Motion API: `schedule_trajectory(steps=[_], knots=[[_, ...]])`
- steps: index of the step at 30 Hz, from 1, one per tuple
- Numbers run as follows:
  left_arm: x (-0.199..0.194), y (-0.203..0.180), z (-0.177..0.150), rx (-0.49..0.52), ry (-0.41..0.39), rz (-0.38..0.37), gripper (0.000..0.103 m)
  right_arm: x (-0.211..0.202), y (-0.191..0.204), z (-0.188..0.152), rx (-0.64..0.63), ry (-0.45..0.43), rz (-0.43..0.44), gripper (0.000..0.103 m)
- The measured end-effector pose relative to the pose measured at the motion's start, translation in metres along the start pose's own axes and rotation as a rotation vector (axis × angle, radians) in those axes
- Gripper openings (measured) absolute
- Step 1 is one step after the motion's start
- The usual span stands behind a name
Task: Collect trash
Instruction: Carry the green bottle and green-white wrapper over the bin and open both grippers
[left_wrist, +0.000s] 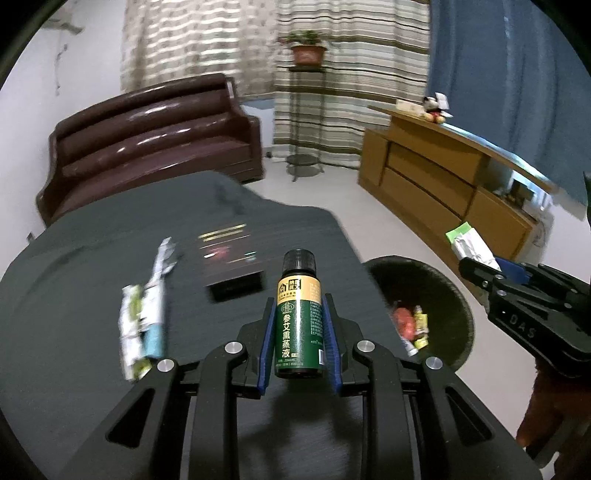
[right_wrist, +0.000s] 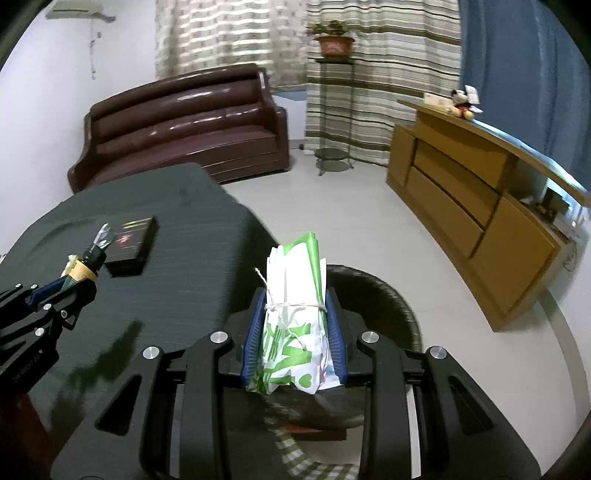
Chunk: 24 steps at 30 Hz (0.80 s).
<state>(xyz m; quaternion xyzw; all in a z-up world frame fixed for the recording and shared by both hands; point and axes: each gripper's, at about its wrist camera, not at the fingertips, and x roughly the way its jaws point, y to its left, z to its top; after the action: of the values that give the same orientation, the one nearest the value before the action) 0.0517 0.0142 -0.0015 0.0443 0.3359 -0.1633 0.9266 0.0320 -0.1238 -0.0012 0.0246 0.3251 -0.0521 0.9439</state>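
My left gripper (left_wrist: 298, 325) is shut on a small green bottle (left_wrist: 298, 321) with a black cap, held upright above the dark table (left_wrist: 92, 258). My right gripper (right_wrist: 295, 325) is shut on a white and green paper bag (right_wrist: 295, 317) tied with string, held over the black trash bin (right_wrist: 388, 295). The bin (left_wrist: 439, 291) stands on the floor by the table's right edge and holds several wrappers (left_wrist: 410, 325). In the left wrist view the right gripper (left_wrist: 480, 269) shows at the right with the bag (left_wrist: 469, 245). In the right wrist view the left gripper (right_wrist: 79, 280) shows at the left with the bottle (right_wrist: 83, 271).
Crumpled wrappers (left_wrist: 144, 314) and a torn strip (left_wrist: 164, 254) lie on the table's left part. A flat black box (left_wrist: 229, 262) lies mid-table. A brown sofa (left_wrist: 155, 140), a plant stand (left_wrist: 304, 110) and a wooden cabinet (left_wrist: 443, 192) stand beyond.
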Motion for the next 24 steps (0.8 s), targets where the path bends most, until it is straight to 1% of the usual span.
schedule_trajectory(steps=[7, 14, 19, 24], knots=[[0.016, -0.037, 0.008, 0.057, -0.002, -0.039, 0.025, 0.003, -0.034, -0.005, 0.054, -0.005, -0.033, 0.031], [0.03, -0.063, 0.013, 0.092, 0.001, -0.067, 0.025, 0.009, -0.056, -0.008, 0.09, -0.003, -0.041, 0.031], [0.042, -0.081, 0.017, 0.109, 0.011, -0.07, 0.025, 0.017, -0.07, -0.009, 0.113, 0.003, -0.041, 0.031], [0.055, -0.091, 0.017, 0.122, 0.029, -0.061, 0.025, 0.028, -0.079, -0.012, 0.133, 0.018, -0.04, 0.031]])
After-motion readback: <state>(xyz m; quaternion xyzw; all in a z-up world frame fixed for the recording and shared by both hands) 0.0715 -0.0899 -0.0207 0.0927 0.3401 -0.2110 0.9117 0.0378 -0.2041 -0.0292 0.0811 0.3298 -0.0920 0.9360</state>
